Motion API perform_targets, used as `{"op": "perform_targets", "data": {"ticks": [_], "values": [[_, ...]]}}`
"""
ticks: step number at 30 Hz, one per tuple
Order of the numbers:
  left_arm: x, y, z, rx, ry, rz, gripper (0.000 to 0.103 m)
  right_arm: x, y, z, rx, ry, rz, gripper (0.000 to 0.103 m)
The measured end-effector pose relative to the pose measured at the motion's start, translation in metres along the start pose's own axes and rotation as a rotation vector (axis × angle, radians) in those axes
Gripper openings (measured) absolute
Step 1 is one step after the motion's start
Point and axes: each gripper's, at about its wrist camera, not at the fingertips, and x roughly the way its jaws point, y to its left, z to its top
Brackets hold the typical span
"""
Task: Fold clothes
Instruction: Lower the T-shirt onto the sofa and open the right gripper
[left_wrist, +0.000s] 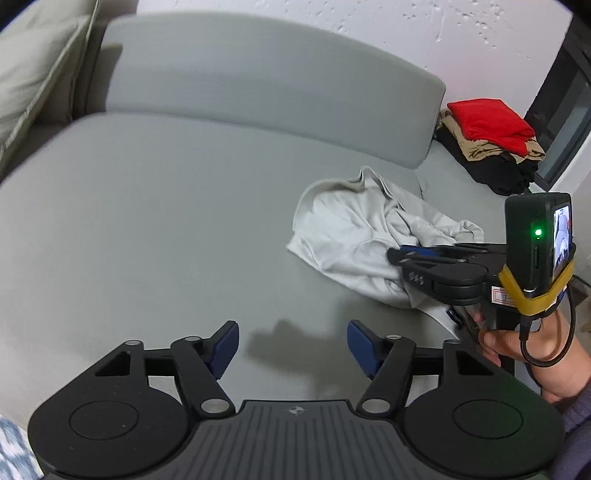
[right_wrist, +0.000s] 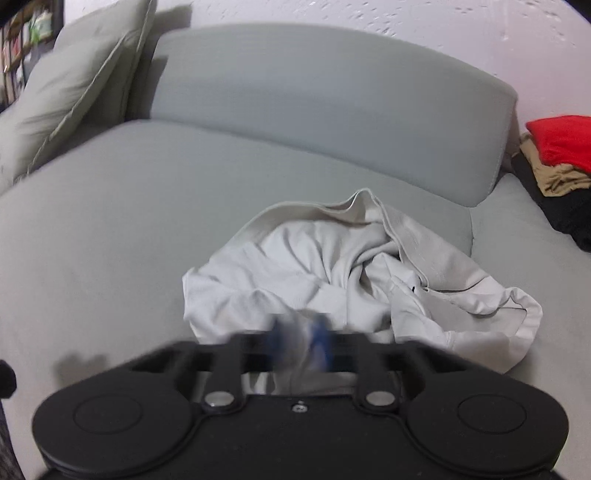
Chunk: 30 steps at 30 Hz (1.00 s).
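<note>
My right gripper (right_wrist: 301, 338) reaches level and low over the near edge of the crumpled pale grey garment (right_wrist: 332, 266). Its blue pads (right_wrist: 321, 343) are drawn close together with a fold of that cloth pinched between them. My own camera shows this blurred. My left gripper (left_wrist: 291, 347) hangs over bare sofa seat (left_wrist: 147, 221), near and to the left of the garment, with its fingers spread wide and nothing between them.

The left camera shows things the right one cannot. It sees my right gripper (left_wrist: 397, 254) from the side, lying flat with its tips at the near right part of the garment (left_wrist: 354, 236). It also sees my right hand (left_wrist: 517, 343) wrapped round the handle, and the small camera (left_wrist: 539, 240) strapped on with a yellow band, a green light lit on it. The right camera shows the garment more fully. A ribbed hem stands up along its far edge and loose folds spill to the right.

The garment lies on the right half of the seat, just in front of the grey back cushion (right_wrist: 332, 99). A pale pillow (right_wrist: 74, 85) leans at the far left. At the far right, well apart from the garment, sits a pile of clothes (right_wrist: 557, 162), red on top, then tan, then black.
</note>
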Motion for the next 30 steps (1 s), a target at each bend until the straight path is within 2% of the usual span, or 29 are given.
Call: {"op": "perform_targets", "data": {"ticks": [4, 7, 11, 14, 15, 17, 18, 19, 21, 25, 28, 30], "values": [[-0.01, 0.005, -0.006, -0.002, -0.025, -0.005, 0.058, -0.039, 0.004, 0.0, -0.003, -0.084, 0.007, 0.002], [-0.019, 0.015, -0.01, -0.048, -0.024, -0.04, 0.056, -0.082, 0.012, -0.008, 0.03, -0.113, 0.076, 0.002], [-0.028, 0.025, -0.018, -0.083, -0.026, -0.042, 0.056, -0.115, 0.034, -0.044, 0.045, -0.037, 0.183, 0.002], [-0.02, 0.028, -0.024, -0.119, 0.012, -0.044, 0.056, -0.104, 0.055, -0.078, 0.009, 0.073, 0.199, 0.003], [-0.017, 0.028, -0.027, -0.126, 0.027, -0.052, 0.056, -0.095, 0.058, -0.087, 0.01, 0.114, 0.21, 0.008], [-0.011, 0.026, -0.031, -0.127, 0.05, -0.058, 0.056, -0.09, 0.055, -0.096, 0.077, 0.138, 0.249, 0.009], [-0.009, 0.025, -0.032, -0.124, 0.055, -0.06, 0.056, -0.094, 0.05, -0.096, 0.115, 0.129, 0.27, 0.015], [-0.007, 0.024, -0.033, -0.125, 0.055, -0.063, 0.056, -0.1, 0.043, -0.094, 0.146, 0.111, 0.282, 0.027], [0.001, 0.025, -0.031, -0.147, 0.059, -0.08, 0.052, -0.113, 0.031, -0.092, 0.206, 0.073, 0.307, 0.038], [0.027, 0.032, -0.027, -0.261, 0.12, -0.172, 0.034, -0.133, -0.012, -0.094, 0.399, 0.005, 0.313, 0.039], [0.054, 0.039, -0.027, -0.378, 0.181, -0.249, 0.032, -0.139, -0.048, -0.104, 0.591, -0.029, 0.341, 0.039], [0.07, 0.046, -0.029, -0.466, 0.208, -0.286, 0.027, -0.142, -0.062, -0.109, 0.655, -0.046, 0.346, 0.039]]}}
